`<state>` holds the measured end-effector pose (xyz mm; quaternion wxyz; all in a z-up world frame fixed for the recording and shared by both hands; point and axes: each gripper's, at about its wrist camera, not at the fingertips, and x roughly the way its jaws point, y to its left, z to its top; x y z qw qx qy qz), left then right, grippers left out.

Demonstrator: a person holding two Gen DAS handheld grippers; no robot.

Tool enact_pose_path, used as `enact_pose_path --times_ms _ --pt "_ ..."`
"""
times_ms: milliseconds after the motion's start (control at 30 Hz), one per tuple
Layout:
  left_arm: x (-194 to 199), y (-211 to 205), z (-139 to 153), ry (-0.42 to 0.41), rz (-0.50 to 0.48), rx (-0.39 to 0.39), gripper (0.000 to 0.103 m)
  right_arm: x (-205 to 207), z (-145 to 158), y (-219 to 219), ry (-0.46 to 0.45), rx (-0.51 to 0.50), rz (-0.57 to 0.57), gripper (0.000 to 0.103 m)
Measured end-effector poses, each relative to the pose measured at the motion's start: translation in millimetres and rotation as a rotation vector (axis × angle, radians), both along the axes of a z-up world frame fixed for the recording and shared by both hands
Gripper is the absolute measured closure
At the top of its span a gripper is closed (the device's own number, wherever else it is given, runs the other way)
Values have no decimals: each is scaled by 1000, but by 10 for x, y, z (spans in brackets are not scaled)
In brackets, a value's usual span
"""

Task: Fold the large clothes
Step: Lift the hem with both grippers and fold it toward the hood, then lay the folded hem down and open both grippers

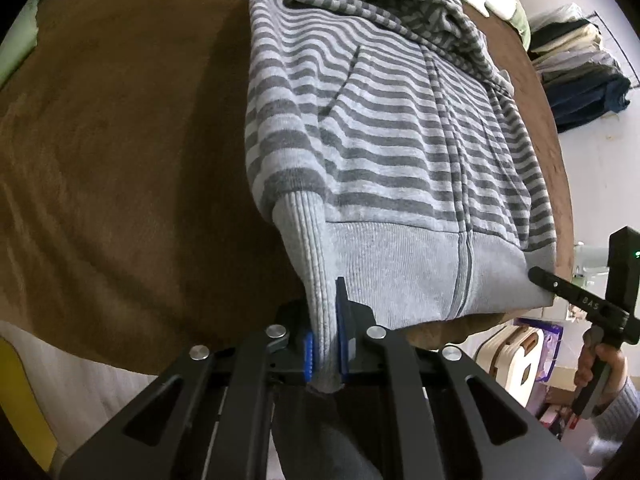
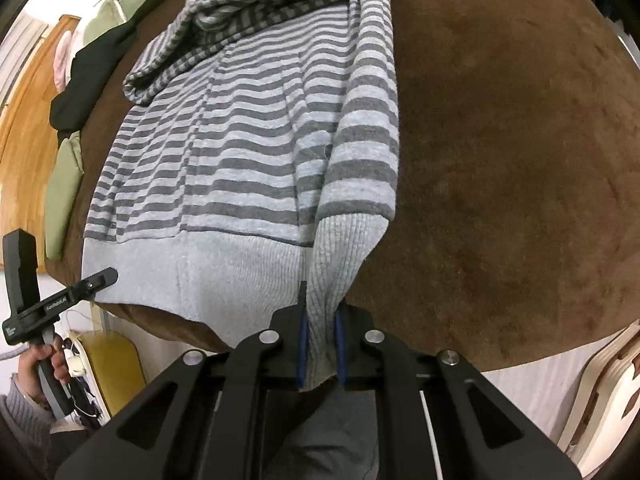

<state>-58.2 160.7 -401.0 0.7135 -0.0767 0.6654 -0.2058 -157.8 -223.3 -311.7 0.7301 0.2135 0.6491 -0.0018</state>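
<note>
We have the striped hoodie (image 1: 384, 152) lying flat on the brown blanket (image 1: 120, 140), filling the middle of both frames, hood toward the top and its plain ribbed hem along the lower edge, right at the blanket's near edge. Each sleeve is folded in over the body, so the cuffs end up at the hem corners. That lets a single pinch take cuff and hem corner together.

In the left wrist view, our left gripper (image 1: 325, 354) sits at lower centre with its blue pads clamped on the ribbed cuff and hem fabric there. In the right wrist view, the right gripper (image 2: 320, 354) holds the other corner the same way, pads pressed narrow against the knit. Each gripper also shows at the far edge of the other's frame, a hand (image 1: 600, 372) on its handle.

Holding both bottom corners keeps the hem taut and level (a slack middle would wrinkle). We judge the next step is carrying the hem up toward the hood, halving the garment, with both sides kept even.
</note>
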Motion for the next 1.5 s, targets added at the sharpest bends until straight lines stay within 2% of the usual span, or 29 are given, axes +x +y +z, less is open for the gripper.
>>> enact_pose_path --times_ms 133,333,467,767,933,1067,1267,1400,1500 --pt "38 64 -23 0 56 -36 92 63 19 31 -17 0 4 92" --pt "106 -30 253 -64 67 -29 92 195 290 -55 -55 10 -3 92" --pt "240 -111 520 -126 68 -11 92 344 545 -96 -97 1 2 92" --pt "628 -216 1176 -259 133 -35 92 784 1196 -228 -231 -18 -26 92" --pt "945 -242 1630 -371 147 -51 92 1187 1645 -383 -336 -35 -56 92" --pt "1282 -403 1901 -452 140 -46 92 1608 1837 -498 -393 -50 -69 92" --pt "1940 -681 2098 -538 190 -42 92 2263 1897 -700 -451 -43 -119 92" --pt "2404 -876 1960 -552 218 -14 92 2760 1720 -839 -443 -41 -129 92" --pt "2737 -1001 1745 -543 229 17 92 3159 1481 -889 -421 -54 -113 92"
